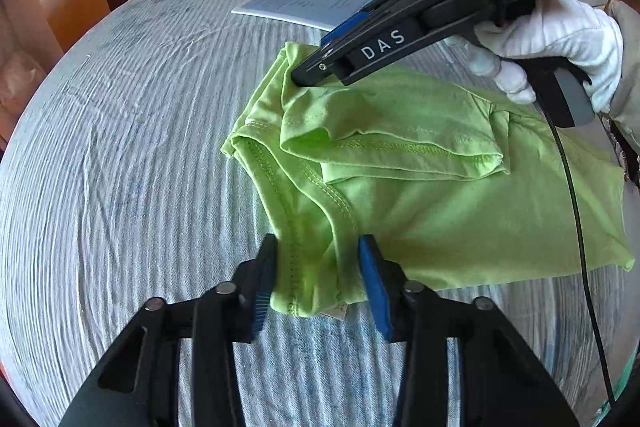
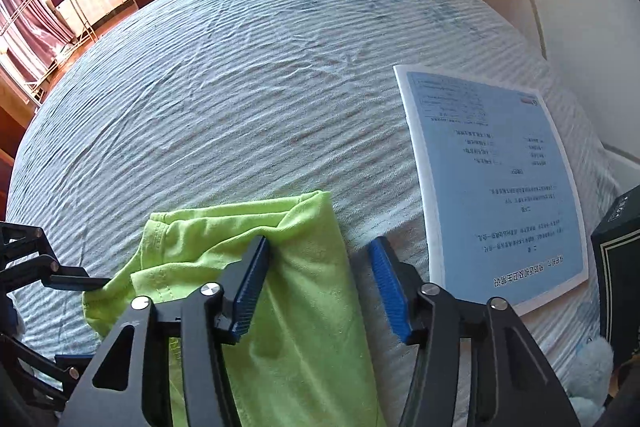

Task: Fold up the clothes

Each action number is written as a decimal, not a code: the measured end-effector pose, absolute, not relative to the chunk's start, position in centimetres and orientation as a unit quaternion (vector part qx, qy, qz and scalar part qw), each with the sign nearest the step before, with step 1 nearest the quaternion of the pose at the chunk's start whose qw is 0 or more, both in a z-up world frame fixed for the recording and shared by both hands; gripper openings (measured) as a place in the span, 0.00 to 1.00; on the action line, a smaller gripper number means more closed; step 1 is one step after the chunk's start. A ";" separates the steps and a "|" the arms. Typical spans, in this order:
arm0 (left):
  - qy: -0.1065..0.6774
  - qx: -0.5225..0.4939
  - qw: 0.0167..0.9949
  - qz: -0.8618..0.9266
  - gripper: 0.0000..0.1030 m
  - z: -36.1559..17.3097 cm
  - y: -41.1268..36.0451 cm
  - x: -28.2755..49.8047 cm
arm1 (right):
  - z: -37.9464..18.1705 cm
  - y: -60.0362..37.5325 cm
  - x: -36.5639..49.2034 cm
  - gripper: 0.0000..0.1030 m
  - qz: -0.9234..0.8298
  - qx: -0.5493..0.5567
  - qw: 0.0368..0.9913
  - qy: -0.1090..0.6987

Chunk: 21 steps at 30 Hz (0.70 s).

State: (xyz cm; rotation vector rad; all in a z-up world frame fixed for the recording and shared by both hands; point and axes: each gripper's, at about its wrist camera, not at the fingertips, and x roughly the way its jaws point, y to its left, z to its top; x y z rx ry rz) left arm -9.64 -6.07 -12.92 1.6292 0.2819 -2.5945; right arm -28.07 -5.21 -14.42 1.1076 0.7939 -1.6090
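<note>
A lime-green shirt [image 1: 420, 195] lies partly folded on the striped bed sheet [image 1: 120, 147]. My left gripper [image 1: 318, 267] straddles the near neckline corner. Bunched cloth fills the gap and both blue pads touch it. In the left wrist view my right gripper [image 1: 300, 77], held by a white-gloved hand [image 1: 552, 39], rests its tip on the shirt's far corner. In the right wrist view the right gripper [image 2: 320, 243] stands open over the shirt [image 2: 296, 307]: the left pad touches the fabric, the right pad [image 2: 390, 291] is clear of it. The left gripper's tip [image 2: 102, 282] meets the shirt's left edge.
A pale blue printed booklet [image 2: 492, 183] lies on the sheet [image 2: 240, 87] to the right of the shirt, with a black box [image 2: 620, 259] beside it. A black cable [image 1: 576, 207] hangs across the shirt's right side. A wooden frame and a drying rack [image 2: 44, 27] stand beyond the bed.
</note>
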 end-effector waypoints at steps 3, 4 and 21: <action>0.089 0.528 0.023 -0.844 0.08 -12.2 -6.1 -9.5 | -13.5 -4.8 -26.6 0.08 -0.662 0.450 0.502 0.328; 0.085 0.524 0.017 -0.848 0.08 -11.6 -5.9 -9.4 | -12.9 -3.9 -26.6 0.08 -0.670 0.450 0.503 0.309; 0.032 0.484 -0.252 -0.837 0.11 -5.6 17.2 -13.0 | -5.8 34.6 -22.8 0.10 -0.850 0.470 0.236 0.039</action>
